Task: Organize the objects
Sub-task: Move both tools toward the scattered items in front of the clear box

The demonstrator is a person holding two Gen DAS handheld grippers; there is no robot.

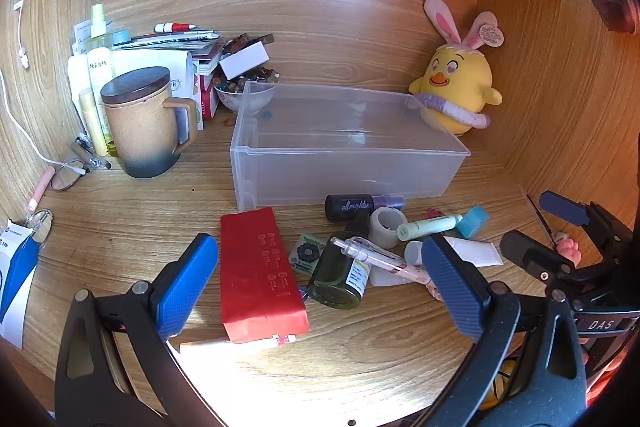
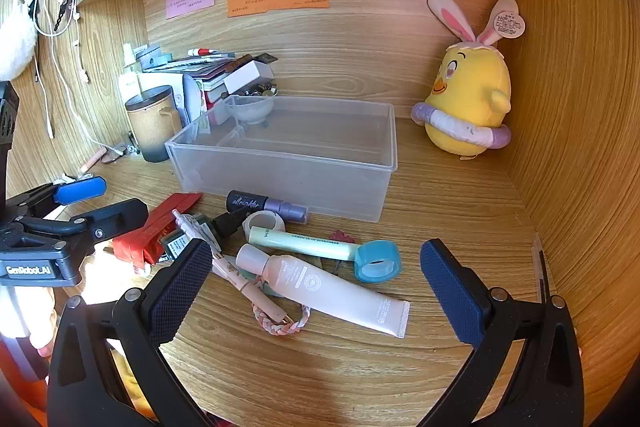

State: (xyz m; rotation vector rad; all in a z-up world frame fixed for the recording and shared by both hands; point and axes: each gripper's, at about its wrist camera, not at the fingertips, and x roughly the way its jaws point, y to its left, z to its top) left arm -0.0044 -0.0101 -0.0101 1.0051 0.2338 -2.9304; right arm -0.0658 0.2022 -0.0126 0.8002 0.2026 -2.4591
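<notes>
An empty clear plastic bin (image 1: 344,143) (image 2: 288,155) stands mid-desk. In front of it lies a heap: a red box (image 1: 260,275) (image 2: 156,227), a dark green bottle (image 1: 340,275), a black-and-purple spray bottle (image 1: 360,205) (image 2: 264,205), a white tape roll (image 1: 386,227), a pale green tube (image 2: 304,241), a blue tape roll (image 2: 378,261), a pink tube (image 2: 328,287), a pen (image 2: 224,259) and a braided bracelet (image 2: 280,323). My left gripper (image 1: 320,283) (image 2: 98,203) hovers open over the red box and bottle. My right gripper (image 2: 316,291) (image 1: 548,231) hovers open over the pink tube. Neither holds anything.
A lidded brown mug (image 1: 144,123), a bowl of beads (image 1: 244,93) and a stack of books (image 1: 188,47) crowd the back left. A yellow plush chick (image 1: 456,87) (image 2: 468,103) sits in the back right corner. Wooden walls and a shelf enclose the desk. Glasses (image 1: 68,171) lie at left.
</notes>
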